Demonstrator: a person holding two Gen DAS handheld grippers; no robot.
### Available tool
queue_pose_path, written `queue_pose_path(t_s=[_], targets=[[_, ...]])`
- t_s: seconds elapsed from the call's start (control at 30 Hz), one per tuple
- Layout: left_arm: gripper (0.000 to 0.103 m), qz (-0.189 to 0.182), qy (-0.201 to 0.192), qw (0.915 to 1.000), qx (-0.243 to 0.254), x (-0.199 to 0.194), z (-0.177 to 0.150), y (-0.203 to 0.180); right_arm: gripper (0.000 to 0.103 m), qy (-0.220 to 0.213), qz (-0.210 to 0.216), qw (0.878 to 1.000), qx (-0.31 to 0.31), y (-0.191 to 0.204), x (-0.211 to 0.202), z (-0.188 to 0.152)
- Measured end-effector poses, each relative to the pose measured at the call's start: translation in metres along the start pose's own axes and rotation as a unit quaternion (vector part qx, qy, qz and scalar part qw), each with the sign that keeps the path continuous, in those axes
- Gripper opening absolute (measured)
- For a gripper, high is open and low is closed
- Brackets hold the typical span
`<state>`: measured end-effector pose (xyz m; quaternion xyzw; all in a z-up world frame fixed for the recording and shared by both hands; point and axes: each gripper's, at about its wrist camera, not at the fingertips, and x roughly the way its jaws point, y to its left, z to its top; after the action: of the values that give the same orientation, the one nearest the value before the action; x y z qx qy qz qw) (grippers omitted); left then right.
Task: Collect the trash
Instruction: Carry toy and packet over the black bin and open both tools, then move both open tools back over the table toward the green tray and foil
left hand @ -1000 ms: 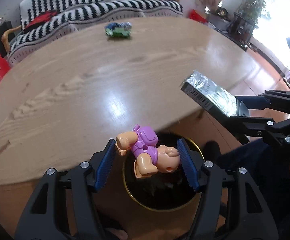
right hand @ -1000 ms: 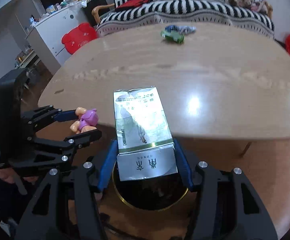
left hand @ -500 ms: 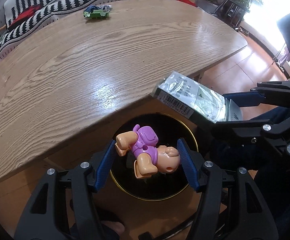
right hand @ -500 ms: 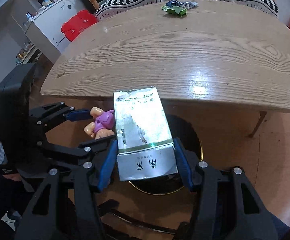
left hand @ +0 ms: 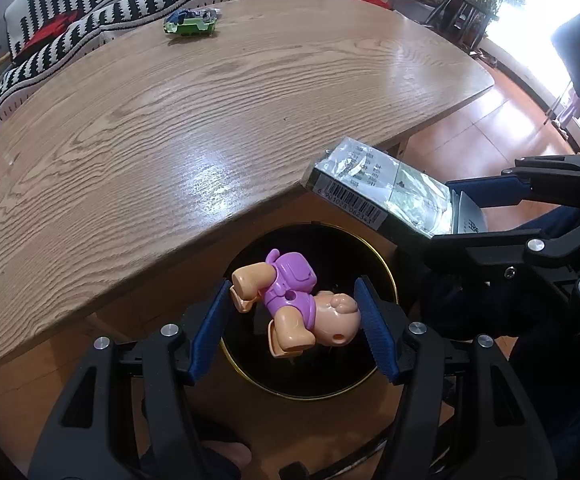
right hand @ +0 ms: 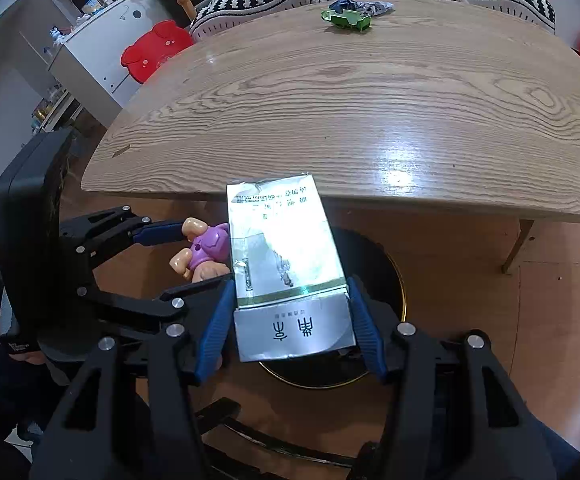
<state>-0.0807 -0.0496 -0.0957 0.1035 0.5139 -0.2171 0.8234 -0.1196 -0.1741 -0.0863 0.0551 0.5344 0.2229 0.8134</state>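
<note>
Beyond the curved wooden desk (left hand: 170, 128) a black-and-white striped sofa (left hand: 130, 4) lines the far wall, and on the floor just under the desk's near edge stands a round black bin (left hand: 330, 360) with a thin gold rim.

Both pieces of trash hang over that bin. The left gripper (left hand: 294, 320) has its jaws pinching a small plastic toy figure (left hand: 294, 308), purple-bodied with peach limbs and head, held end to end between the blue pads. It looks hard, light and smooth, so a grip on its rounded head could slip. The flatter torso seems the surer place to hold.

The right gripper (right hand: 286, 320) has its jaws clamped on the sides of a silvery cigarette pack (right hand: 286, 264), wrapped in crinkled film, with a barcode on its edge. The pack looks light, thin-walled and easily crushed, and its film is probably slick; its narrow sides suit the pads.

A green wrapper (left hand: 190, 24) lies at the desk's far side.
</note>
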Motion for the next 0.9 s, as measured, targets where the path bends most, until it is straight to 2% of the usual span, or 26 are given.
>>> queue_pose_path(t_s=[0.3,0.4,0.53,0.63,0.9], targets=[[0.062,-0.005,0.001,1.0,0.001,0.0,0.0,-0.001,0.058,-0.001,0.007,1.0,0.003,-0.002,-0.002,0.0],[0.062,-0.004,0.003,1.0,0.008,0.001,0.0,-0.003,0.061,-0.007,0.008,1.0,0.003,-0.001,-0.005,0.001],[0.073,-0.003,0.001,0.9999,0.014,0.0,0.0,-0.004,0.065,-0.01,0.008,1.0,0.006,-0.002,-0.007,0.001],[0.075,-0.004,0.0,0.9999,0.011,0.0,0.001,-0.003,0.067,-0.013,0.007,1.0,0.009,-0.002,-0.007,0.001],[0.076,-0.002,-0.005,1.0,0.008,-0.003,0.003,-0.002,0.07,-0.019,0.003,1.0,0.01,-0.004,-0.01,0.004]])
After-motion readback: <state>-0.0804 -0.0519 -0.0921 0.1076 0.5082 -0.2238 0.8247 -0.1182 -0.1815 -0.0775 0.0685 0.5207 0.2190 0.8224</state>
